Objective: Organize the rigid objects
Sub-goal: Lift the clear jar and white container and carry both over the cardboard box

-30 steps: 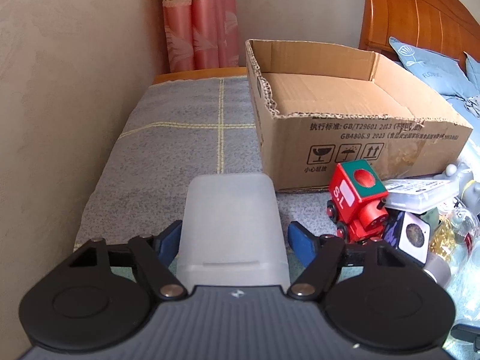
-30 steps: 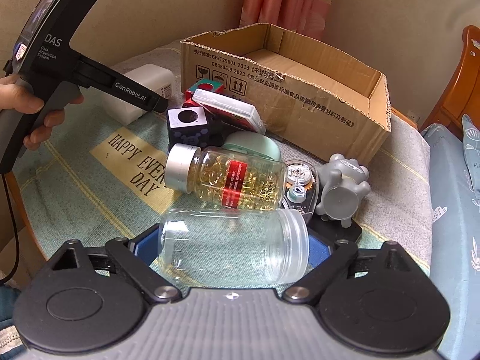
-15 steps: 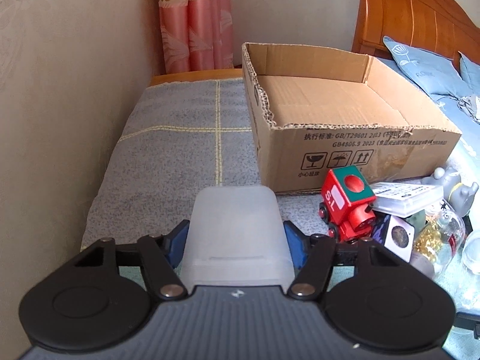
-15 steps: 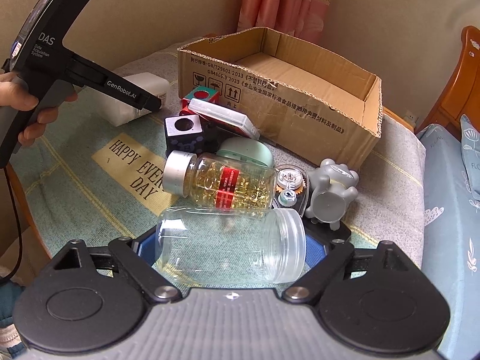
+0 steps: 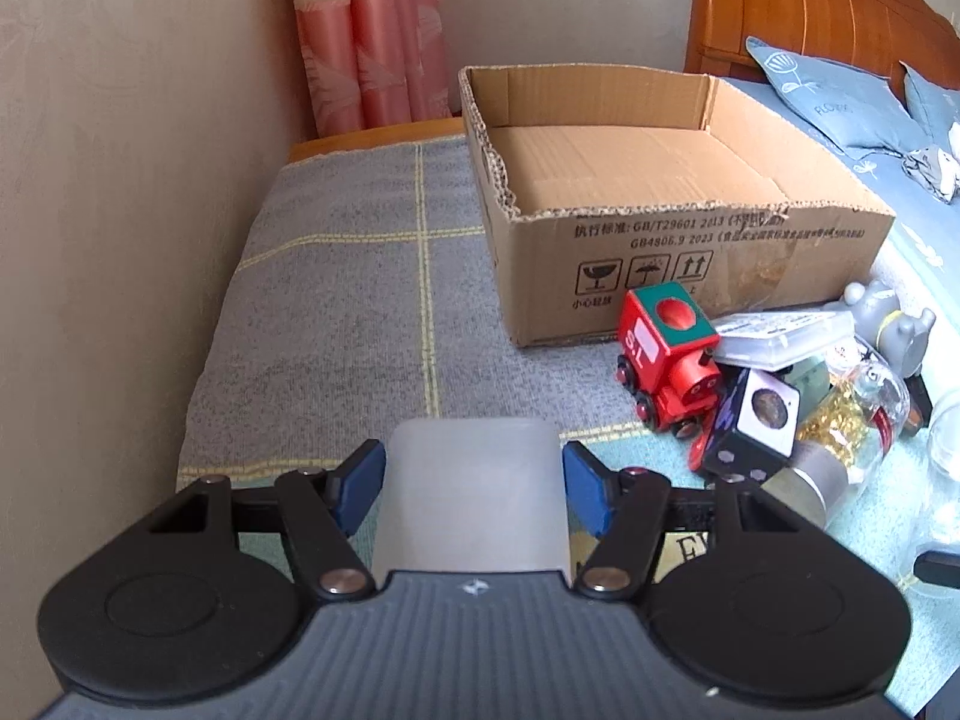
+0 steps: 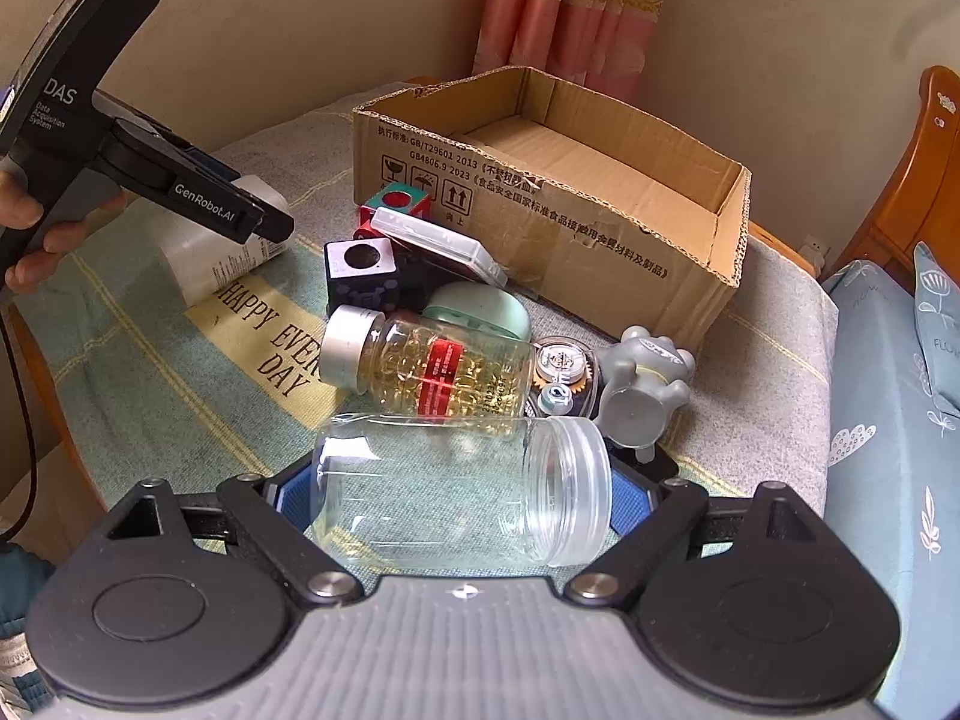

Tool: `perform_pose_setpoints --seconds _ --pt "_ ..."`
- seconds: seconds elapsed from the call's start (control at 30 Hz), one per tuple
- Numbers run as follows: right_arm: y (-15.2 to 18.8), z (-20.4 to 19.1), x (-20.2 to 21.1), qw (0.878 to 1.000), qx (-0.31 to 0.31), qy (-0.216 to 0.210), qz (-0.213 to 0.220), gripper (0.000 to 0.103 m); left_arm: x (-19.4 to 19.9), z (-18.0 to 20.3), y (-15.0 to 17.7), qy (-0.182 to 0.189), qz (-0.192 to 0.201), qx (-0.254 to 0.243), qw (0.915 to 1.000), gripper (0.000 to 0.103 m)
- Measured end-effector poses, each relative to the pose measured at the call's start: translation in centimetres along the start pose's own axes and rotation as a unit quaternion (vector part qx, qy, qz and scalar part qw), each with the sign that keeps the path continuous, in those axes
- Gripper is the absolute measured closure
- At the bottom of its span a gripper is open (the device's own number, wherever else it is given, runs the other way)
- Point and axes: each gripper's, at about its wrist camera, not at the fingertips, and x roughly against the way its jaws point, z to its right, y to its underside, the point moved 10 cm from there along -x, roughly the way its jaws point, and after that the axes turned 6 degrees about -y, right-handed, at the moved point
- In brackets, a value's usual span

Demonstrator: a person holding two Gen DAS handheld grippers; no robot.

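Bedroom corner: beige wall, pink curtain [image 5: 372, 36], wooden headboard [image 5: 810, 6]; a low counter [image 5: 336, 312] under grey and green checked cloths carries everything.

Progress, as we judge it: nothing sorted yet. We see the box [image 5: 690, 252] standing open with only bare cardboard inside, in both views. All the items lie outside it, heaped just in front of its printed wall: red train [image 5: 666, 354], flat clear case [image 5: 780, 336], black cube [image 5: 753, 420], capsule bottle [image 6: 432, 366], mint case [image 6: 480, 312], grey figure [image 6: 645, 384], and some small round bits between bottle and figure that we cannot identify. So the whole transfer remains, starting with the two items now in hand.

Left fingers [image 5: 474, 480]: the blue pads sit against both sides of a white bottle [image 5: 474, 498], moderately apart, clamped on it. In the right view the bottle appears raised at its near end; whether it is fully clear of the cloth we cannot tell. It is to the left of the heap, well short of the box.

Right fingers [image 6: 462, 498]: spread wide, closed end to end on a clear jar [image 6: 462, 492] lying crosswise, one pad at its base, the other at its threaded mouth. No lid is on it. The jar is nearest the camera, just this side of the capsule bottle.
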Motion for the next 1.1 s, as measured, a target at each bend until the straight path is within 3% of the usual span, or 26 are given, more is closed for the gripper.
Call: perform_pose_setpoints --seconds 0.2,0.3,0.37,0.8,1.1 --pt "0.1 -0.2 0.0 1.000 0.000 -0.004 0.002 0.010 -0.5 0.0 1.7 0.005 -0.028 0.006 0.9996 0.030" --pt "0.0 -0.2 -0.1 1.000 -0.002 -0.004 0.002 0.010 -0.7 0.0 2.0 0.011 -0.034 0.008 0.9993 0.039" --pt "-0.1 -0.2 -0.1 1.000 -0.001 -0.004 0.003 0.010 -0.5 0.0 1.8 0.021 -0.032 0.014 0.9992 0.039" --pt "-0.7 0.1 0.7 1.000 0.007 0.002 0.014 0.010 3.3 0.6 -1.0 0.035 0.012 0.018 0.9991 0.039" --pt "-3.9 2.2 2.8 0.999 0.016 0.006 0.052 0.010 6.9 2.2 -6.5 0.053 0.065 0.007 0.9965 0.039"
